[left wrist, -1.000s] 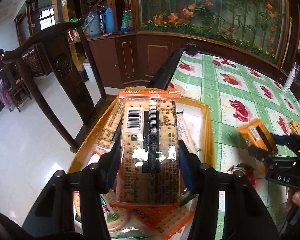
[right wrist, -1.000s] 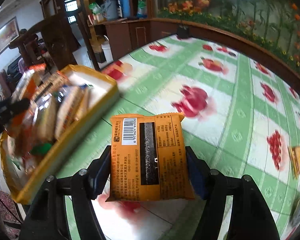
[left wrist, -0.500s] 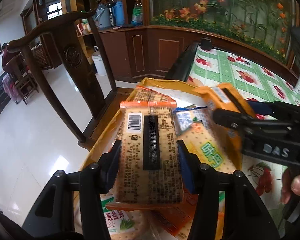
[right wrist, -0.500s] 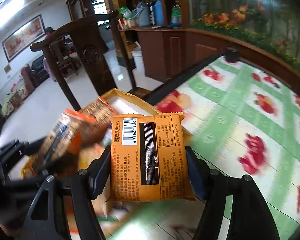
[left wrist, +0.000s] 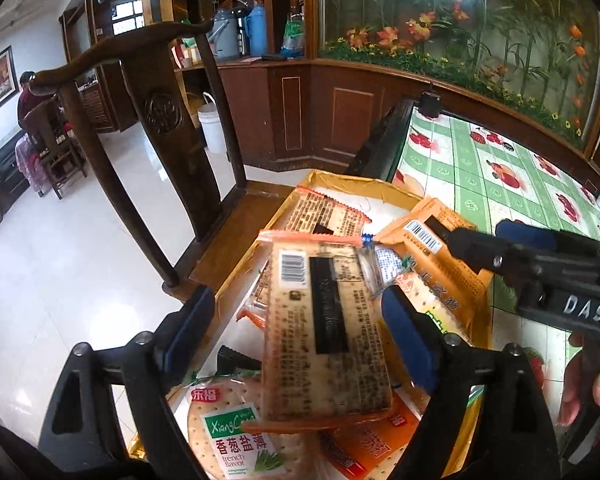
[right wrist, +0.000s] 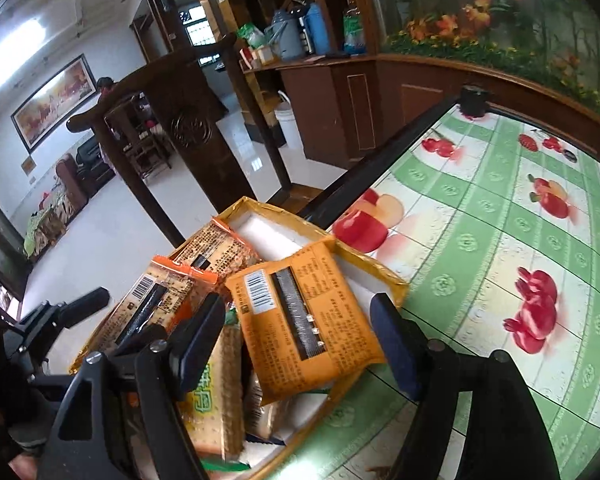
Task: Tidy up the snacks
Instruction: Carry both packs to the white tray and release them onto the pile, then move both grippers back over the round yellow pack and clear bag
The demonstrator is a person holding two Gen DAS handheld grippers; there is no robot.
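L tongs (left wrist: 300, 332): jaws have just been opening and stand released; blue pads clear on both sides of the clear-wrapped cracker pack (left wrist: 328, 332), which lies between them, barcode side up, resting on other packs in the yellow tray (left wrist: 336, 178). Beneath it, near the camera: a round cracker pack w/ green "french flavor" label (left wrist: 240, 444) and an orange pack (left wrist: 364, 448).

R tongs (right wrist: 300, 340): jaws have likewise just been opening; now released, pads not touching the orange snack packet (right wrist: 304, 320). Packet lies tilted, barcode and black seam up, partly on the pile and partly on the tray's right rim. In the L view the same packet (left wrist: 440, 248) sits at the tray's right side, w/ the R tongs (left wrist: 512, 248) coming in from the right, marked "DAS"; fingers of a hand (left wrist: 596, 388) show below.

Tray: sits at the edge of the tabletop (right wrist: 500, 240), which has a green-checked cloth w/ red fruit print. White tray floor bare at the far end (right wrist: 268, 236). Other packs: a brown-printed cracker pack (right wrist: 216, 252) at far left, an upright cracker pack w/ green lettering (right wrist: 216, 392) by the R tongs' left pad.

Surroundings: dark wooden chair (left wrist: 156, 120) beside tray; white tiled floor (left wrist: 40, 280); wood-panelled planter w/ flowers (left wrist: 460, 40) behind the tabletop; a white bucket (left wrist: 212, 128) on the floor.
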